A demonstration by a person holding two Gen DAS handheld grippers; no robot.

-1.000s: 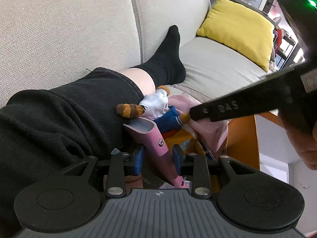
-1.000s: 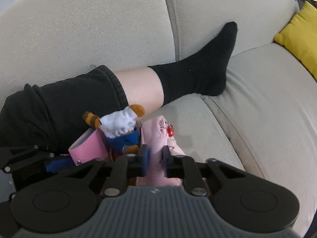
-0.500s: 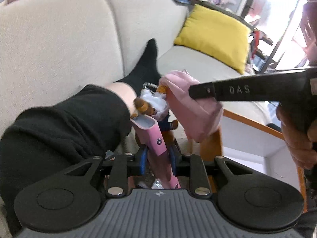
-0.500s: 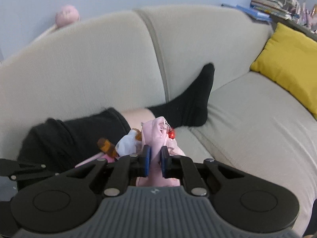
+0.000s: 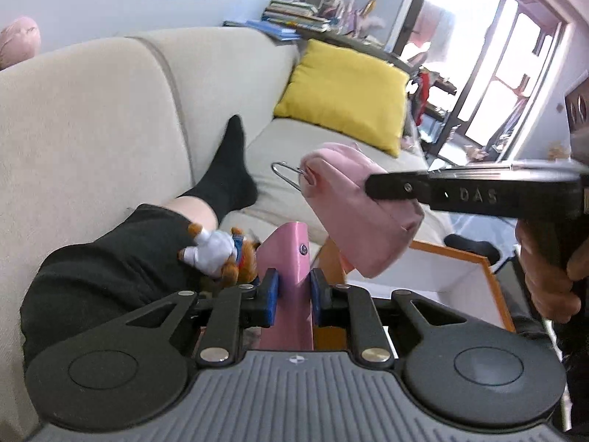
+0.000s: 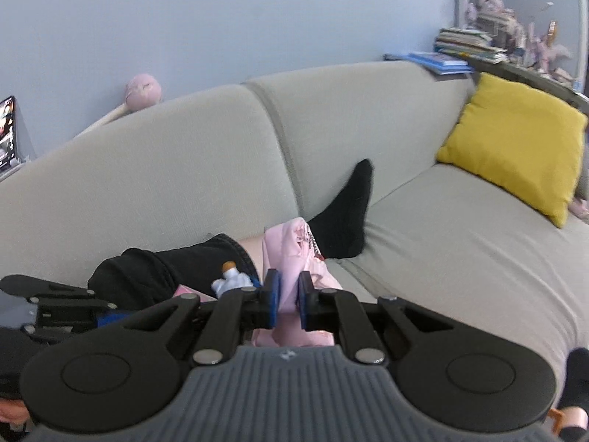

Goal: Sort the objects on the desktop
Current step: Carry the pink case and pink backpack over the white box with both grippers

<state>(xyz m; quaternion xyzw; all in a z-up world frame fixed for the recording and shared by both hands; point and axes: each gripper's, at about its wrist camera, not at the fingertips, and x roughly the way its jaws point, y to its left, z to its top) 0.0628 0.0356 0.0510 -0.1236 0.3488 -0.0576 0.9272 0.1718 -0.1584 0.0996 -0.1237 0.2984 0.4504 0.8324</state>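
Observation:
My left gripper (image 5: 293,287) is closing its jaws on a flat pink case (image 5: 291,254) that stands upright between the blue pads, and the pads touch it on both sides. A small plush bear in a white shirt (image 5: 217,250) hangs just left of the case, over the person's black-clad leg (image 5: 110,258). To the right and higher up, my right gripper (image 6: 289,294) is shut on a soft pink pouch (image 5: 353,213) with a wire clip at its left end. In the right wrist view the pouch (image 6: 294,246) bulges up between the pads.
A white box with an orange rim (image 5: 464,269) stands below the pouch at the right. A person sits on the beige sofa (image 6: 184,169) with a black-socked foot (image 6: 349,213) on the seat. A yellow cushion (image 5: 346,92) leans at the far end; books (image 6: 464,48) lie behind.
Both grippers have risen. The right one has lifted the pink pouch up and away from the bear. The left jaws have narrowed onto the pink case, which came up with them.

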